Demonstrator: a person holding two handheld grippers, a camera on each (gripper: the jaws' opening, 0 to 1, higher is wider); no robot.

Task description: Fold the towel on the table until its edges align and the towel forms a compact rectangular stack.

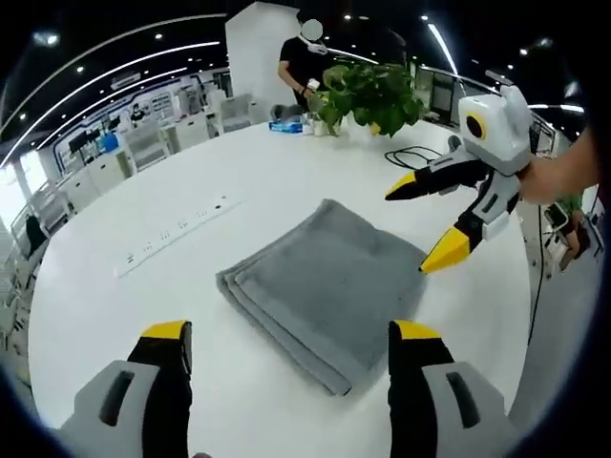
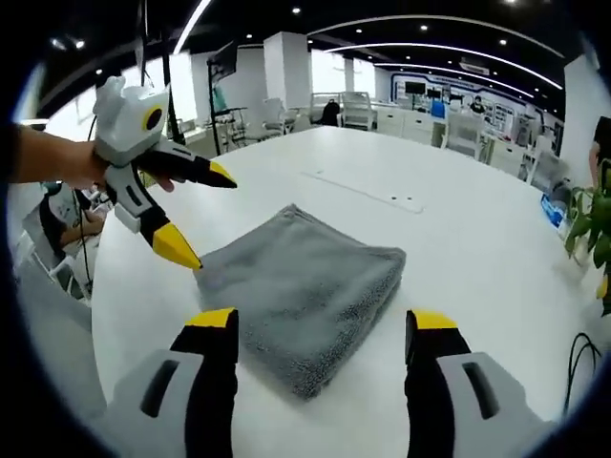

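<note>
A grey towel (image 1: 325, 277) lies folded into a thick rectangle in the middle of the round white table (image 1: 115, 315). My left gripper (image 1: 291, 334) stands open just short of the towel's near corner, with nothing between its jaws. The right gripper (image 1: 412, 229), held by a hand, hovers open over the towel's far right edge, one yellow tip close to the cloth. In the right gripper view the same towel (image 2: 305, 277) lies ahead of my open right gripper (image 2: 323, 320), and the left gripper (image 2: 212, 221) hangs open above the towel's left corner over the table (image 2: 477, 239).
A potted plant (image 1: 372, 95) and a blue pack (image 1: 286, 124) stand at the table's far edge, where a person (image 1: 305, 57) stands. A black cable (image 1: 410, 153) trails near the plant. A flush socket strip (image 1: 177, 234) is set into the tabletop. Desks and chairs fill the office behind.
</note>
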